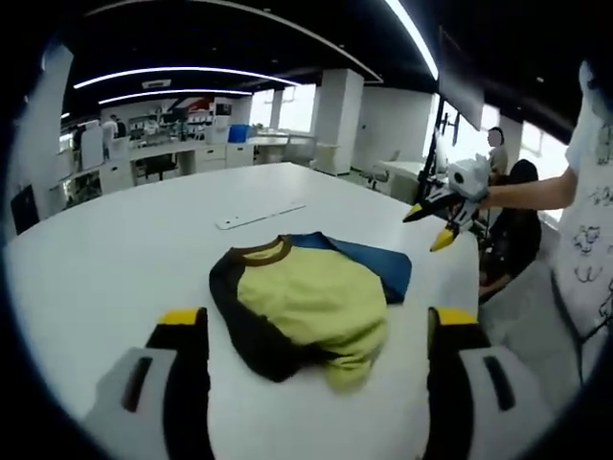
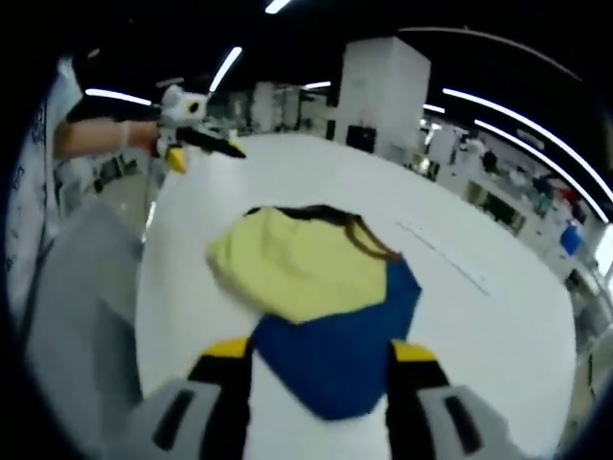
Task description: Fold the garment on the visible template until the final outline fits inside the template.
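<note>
A folded garment (image 1: 306, 307), yellow-green with dark sleeves and a brown collar, lies on a blue template (image 1: 378, 261) on the white table (image 1: 105, 259). The blue sheet sticks out past the garment on one side. My left gripper (image 1: 317, 321) hovers just short of the garment, jaws wide apart and holding nothing. In the right gripper view the garment (image 2: 297, 264) covers the far part of the template (image 2: 335, 359). My right gripper (image 2: 321, 350) stands open over the template's near edge. Each gripper also appears in the other's view, raised off the table: the right gripper (image 1: 426, 228), the left gripper (image 2: 209, 156).
A thin white strip (image 1: 259, 215) lies on the table beyond the garment, also seen as a strip (image 2: 445, 254). A person in a white shirt (image 1: 594, 192) stands at the table's edge. Office desks (image 1: 192, 153) and a seated person (image 1: 498, 149) are behind.
</note>
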